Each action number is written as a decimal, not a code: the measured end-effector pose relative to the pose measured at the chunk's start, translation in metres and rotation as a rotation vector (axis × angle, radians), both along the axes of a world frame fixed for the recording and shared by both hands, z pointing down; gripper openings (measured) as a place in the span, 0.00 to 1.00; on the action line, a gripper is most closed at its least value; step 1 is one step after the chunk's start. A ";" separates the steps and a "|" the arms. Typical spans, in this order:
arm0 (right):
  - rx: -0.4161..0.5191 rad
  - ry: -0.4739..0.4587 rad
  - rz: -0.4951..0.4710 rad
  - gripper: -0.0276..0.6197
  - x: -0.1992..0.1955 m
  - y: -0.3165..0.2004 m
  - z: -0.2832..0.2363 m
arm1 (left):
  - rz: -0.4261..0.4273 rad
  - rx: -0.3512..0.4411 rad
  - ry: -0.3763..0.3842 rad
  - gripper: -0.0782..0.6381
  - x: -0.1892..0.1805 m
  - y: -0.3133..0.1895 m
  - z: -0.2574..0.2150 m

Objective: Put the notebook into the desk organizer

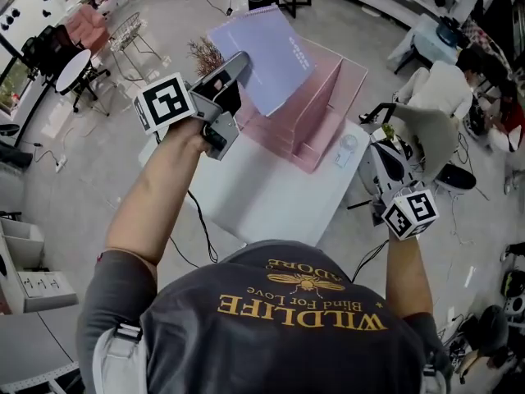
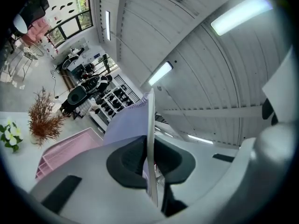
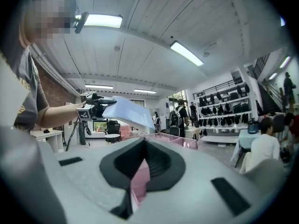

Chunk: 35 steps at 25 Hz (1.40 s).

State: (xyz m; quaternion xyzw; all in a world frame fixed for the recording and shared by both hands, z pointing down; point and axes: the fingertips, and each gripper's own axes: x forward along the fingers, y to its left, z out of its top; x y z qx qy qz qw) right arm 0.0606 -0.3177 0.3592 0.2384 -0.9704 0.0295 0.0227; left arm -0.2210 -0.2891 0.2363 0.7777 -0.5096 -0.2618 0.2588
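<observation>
My left gripper (image 1: 236, 64) is shut on the corner of a lavender spiral notebook (image 1: 264, 54), held in the air above the pink desk organizer (image 1: 316, 109) on the white table (image 1: 262, 191). In the left gripper view the notebook (image 2: 125, 121) stands edge-on, pinched between the pads of the left gripper (image 2: 150, 146), with the organizer (image 2: 65, 148) below left. My right gripper (image 1: 379, 148) hovers at the table's right edge. Its pads meet at the tips of the right gripper (image 3: 145, 146) with nothing held, and it faces the organizer (image 3: 180, 141) and the raised notebook (image 3: 128, 108).
A small white object (image 1: 348, 146) stands on the table right of the organizer. A dried brown plant (image 1: 205, 56) sits at the table's far left, with white flowers (image 2: 9, 134) beside it. A seated person (image 1: 447, 84) and chairs are off to the right.
</observation>
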 end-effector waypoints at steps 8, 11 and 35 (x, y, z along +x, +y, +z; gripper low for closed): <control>0.011 -0.003 0.059 0.04 0.026 -0.002 -0.002 | 0.011 -0.028 0.046 0.15 0.019 -0.086 0.006; 0.014 -0.003 0.073 0.04 0.031 -0.002 -0.003 | 0.006 -0.037 0.091 0.15 0.019 -0.110 0.010; 0.015 0.017 0.034 0.04 0.018 0.007 -0.004 | -0.330 -0.688 -0.500 0.31 -0.031 -0.092 0.248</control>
